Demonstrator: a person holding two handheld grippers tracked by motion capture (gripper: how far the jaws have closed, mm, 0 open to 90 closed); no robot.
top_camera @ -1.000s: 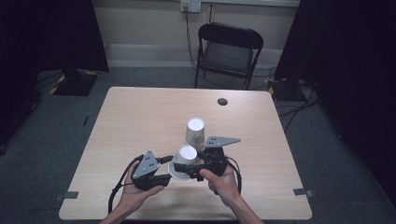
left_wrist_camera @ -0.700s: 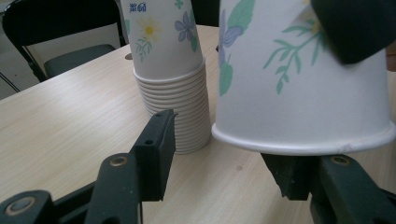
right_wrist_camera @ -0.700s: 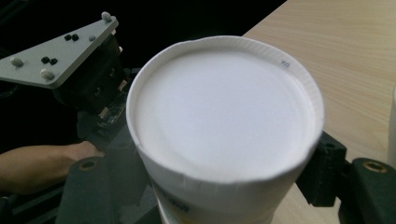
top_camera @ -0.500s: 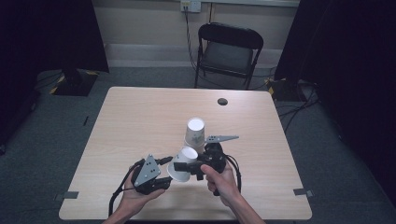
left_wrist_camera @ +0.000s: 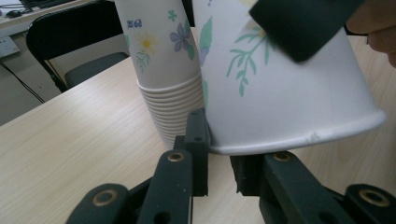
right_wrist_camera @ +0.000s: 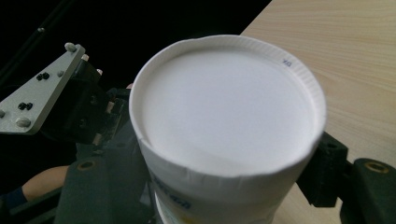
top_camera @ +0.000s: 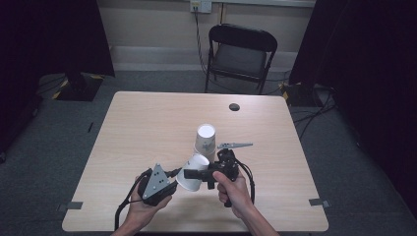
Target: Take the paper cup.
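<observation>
My right gripper (top_camera: pixel 193 173) is clamped across the body of a white paper cup with a printed flower pattern (top_camera: pixel 193 172); its black jaws press on opposite sides of the cup's wall, and I hold the cup tilted above the near middle of the pale wooden table (top_camera: pixel 147 123). In the right gripper view the cup's flat white base (right_wrist_camera: pixel 226 105) faces the camera, with a jaw on either side of it.

My left gripper (top_camera: pixel 173 173) sits just to the left of the cup, its jaws pointing at the cup's rolled rim (left_wrist_camera: pixel 299 140). Those jaws have just been closing. In the left gripper view the left jaw's tip touches the rim and the other stands under it, but I cannot tell whether they pinch the rim itself.

Right behind the held cup, upside down on the table, stands a stack of the same flowered paper cups (top_camera: pixel 205 140), its many rims layered one over another (left_wrist_camera: pixel 170 109). It is the closest thing in the way, touching or nearly touching the cup I hold in the left gripper view.

Farther back near the far edge lies a small dark round object (top_camera: pixel 234 106), well apart from the cups. Beyond the table stands a black folding chair (top_camera: pixel 241 54) against the wall, with cables on the grey carpet floor (top_camera: pixel 354 147).
</observation>
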